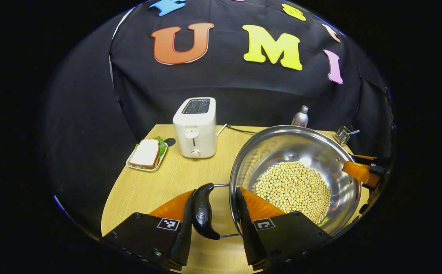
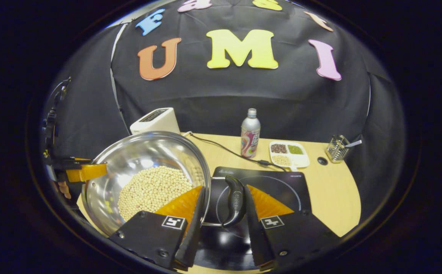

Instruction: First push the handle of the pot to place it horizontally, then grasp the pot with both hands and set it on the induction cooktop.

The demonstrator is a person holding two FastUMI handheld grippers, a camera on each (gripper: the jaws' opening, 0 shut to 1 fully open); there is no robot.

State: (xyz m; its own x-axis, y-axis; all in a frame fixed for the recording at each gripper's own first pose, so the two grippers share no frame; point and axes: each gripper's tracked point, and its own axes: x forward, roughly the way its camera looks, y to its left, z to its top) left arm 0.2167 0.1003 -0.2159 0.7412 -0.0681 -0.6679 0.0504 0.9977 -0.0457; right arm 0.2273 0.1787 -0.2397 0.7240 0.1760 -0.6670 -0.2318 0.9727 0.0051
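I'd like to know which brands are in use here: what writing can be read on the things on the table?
None reads clearly.
Toaster: small brand mark on its front, too blurred to read.
Bottle: colourful label, print too small.
Induction cooktop: tiny print along its far edge, too small.
Pot handle: faint embossed mark, unreadable.

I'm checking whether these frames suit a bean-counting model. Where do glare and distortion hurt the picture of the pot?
In the left gripper view, a bright glint sits on the pot's inner wall above the beans, and the fisheye bends the table edge. In the right gripper view, reflections streak the pot wall, and a pale glare spot lies on the induction cooktop.
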